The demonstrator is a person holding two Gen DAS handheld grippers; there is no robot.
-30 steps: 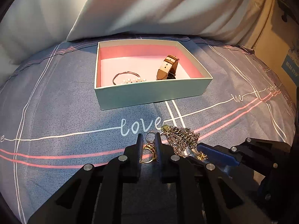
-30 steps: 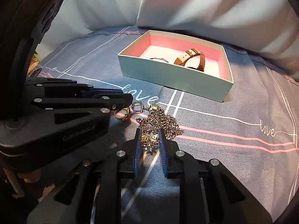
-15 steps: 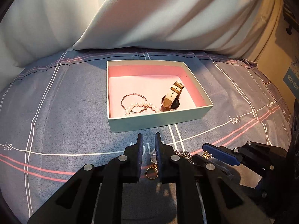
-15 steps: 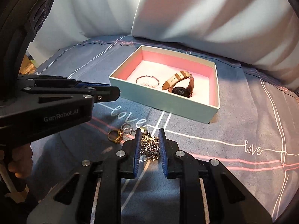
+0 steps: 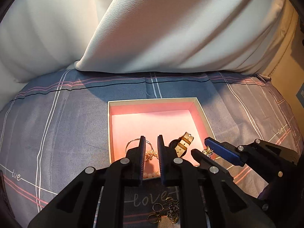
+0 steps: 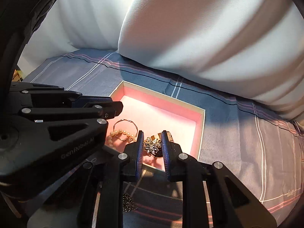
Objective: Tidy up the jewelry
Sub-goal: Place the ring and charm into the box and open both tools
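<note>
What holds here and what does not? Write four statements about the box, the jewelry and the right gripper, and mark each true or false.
1. The watch lies inside the box. True.
2. The box is lined in blue. False: the lining is pink.
3. The fingers of the right gripper clamp a sparkly pendant. True.
4. The pearl bracelet lies outside the box. False: it lies in the box, next to a thin bangle.
</note>
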